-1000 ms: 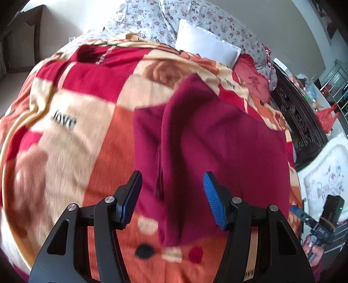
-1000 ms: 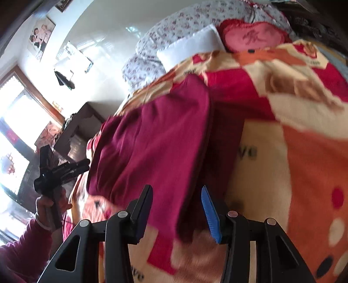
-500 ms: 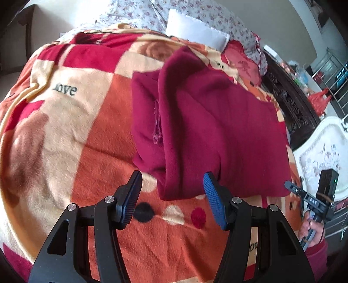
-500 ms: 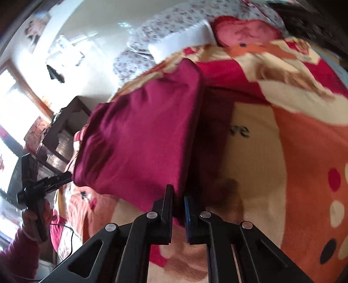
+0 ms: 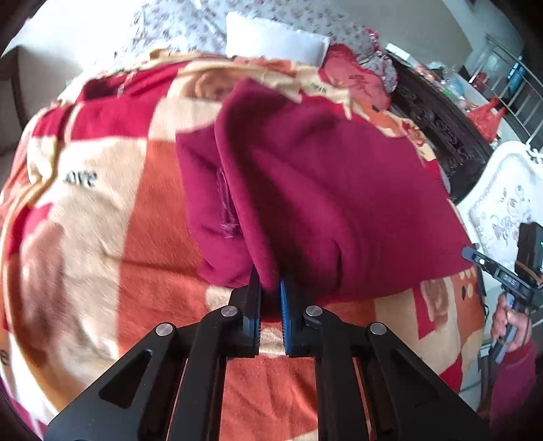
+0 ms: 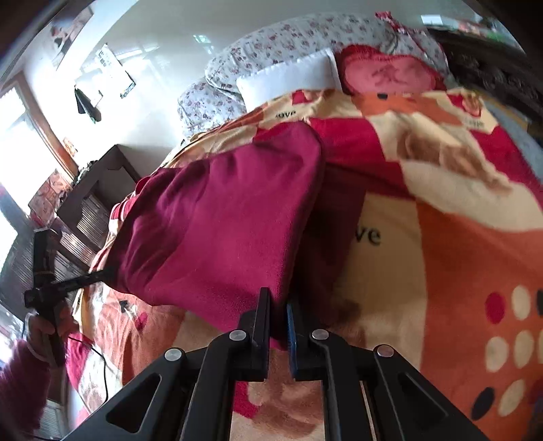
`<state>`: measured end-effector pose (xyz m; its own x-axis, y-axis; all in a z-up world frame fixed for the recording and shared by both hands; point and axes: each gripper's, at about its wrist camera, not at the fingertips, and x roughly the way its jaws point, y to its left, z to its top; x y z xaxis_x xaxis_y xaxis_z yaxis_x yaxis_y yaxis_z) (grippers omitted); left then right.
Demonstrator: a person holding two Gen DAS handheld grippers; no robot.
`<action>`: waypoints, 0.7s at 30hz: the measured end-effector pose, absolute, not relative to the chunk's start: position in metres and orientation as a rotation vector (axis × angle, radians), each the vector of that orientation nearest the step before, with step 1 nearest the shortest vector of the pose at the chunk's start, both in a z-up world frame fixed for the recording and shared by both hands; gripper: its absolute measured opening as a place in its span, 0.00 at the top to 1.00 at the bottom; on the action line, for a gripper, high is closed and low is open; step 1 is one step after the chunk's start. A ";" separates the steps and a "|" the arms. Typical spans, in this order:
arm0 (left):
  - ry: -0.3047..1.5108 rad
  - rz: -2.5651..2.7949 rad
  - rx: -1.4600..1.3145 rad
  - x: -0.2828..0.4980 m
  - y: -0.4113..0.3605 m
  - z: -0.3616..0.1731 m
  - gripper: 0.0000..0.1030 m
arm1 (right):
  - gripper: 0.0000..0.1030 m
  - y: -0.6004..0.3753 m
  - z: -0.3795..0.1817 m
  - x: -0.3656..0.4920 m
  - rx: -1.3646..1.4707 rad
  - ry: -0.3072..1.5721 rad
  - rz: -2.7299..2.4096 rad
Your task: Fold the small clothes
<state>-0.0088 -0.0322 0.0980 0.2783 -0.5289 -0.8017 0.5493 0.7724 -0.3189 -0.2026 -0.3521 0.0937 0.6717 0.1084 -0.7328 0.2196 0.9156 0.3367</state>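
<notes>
A dark red fleece garment [image 5: 322,190] lies folded over on the patterned blanket [image 5: 101,210] of a bed. My left gripper [image 5: 270,288] is shut on the garment's near left corner, at the folded edge. My right gripper [image 6: 278,305] is shut on the garment's [image 6: 220,224] near right corner. Each gripper also shows far off in the other wrist view: the right one [image 5: 509,278] and the left one [image 6: 51,281], both held in a hand. A lower layer of the garment [image 5: 203,190] sticks out to the left under the top fold.
A white pillow [image 5: 275,40] and a floral quilt [image 5: 190,20] lie at the bed's head, with a red cushion [image 6: 387,73] beside them. A dark carved bed frame [image 5: 437,125] and a white chair [image 5: 502,203] stand right; a dark wooden table [image 6: 98,183] stands left.
Both grippers were open a second ago. The right one closed on the garment's corner first, then the left one closed on its corner. Both moved back toward the bed's near edge.
</notes>
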 end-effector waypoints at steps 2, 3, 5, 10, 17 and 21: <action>1.051 -0.716 0.044 -0.011 -0.023 0.099 0.92 | 0.93 -0.356 0.094 -0.205 0.426 0.836 -0.075; 1.061 -0.709 0.048 -0.011 -0.022 0.093 0.92 | 0.93 -0.360 0.087 -0.206 0.443 0.846 -0.080; 1.130 -0.680 0.039 -0.007 -0.018 0.069 0.92 | 0.93 -0.361 0.072 -0.206 0.472 0.879 -0.084; 1.135 -0.653 -0.026 -0.010 -0.013 0.056 0.91 | 0.93 -0.367 0.051 -0.206 0.547 0.930 -0.076; 1.043 -0.572 0.050 -0.023 -0.017 0.089 0.81 | 0.67 -0.362 0.100 -0.213 0.367 0.873 -0.135; 0.997 -0.560 0.041 -0.019 -0.027 0.102 0.62 | 0.67 -0.357 0.110 -0.189 0.371 0.826 -0.104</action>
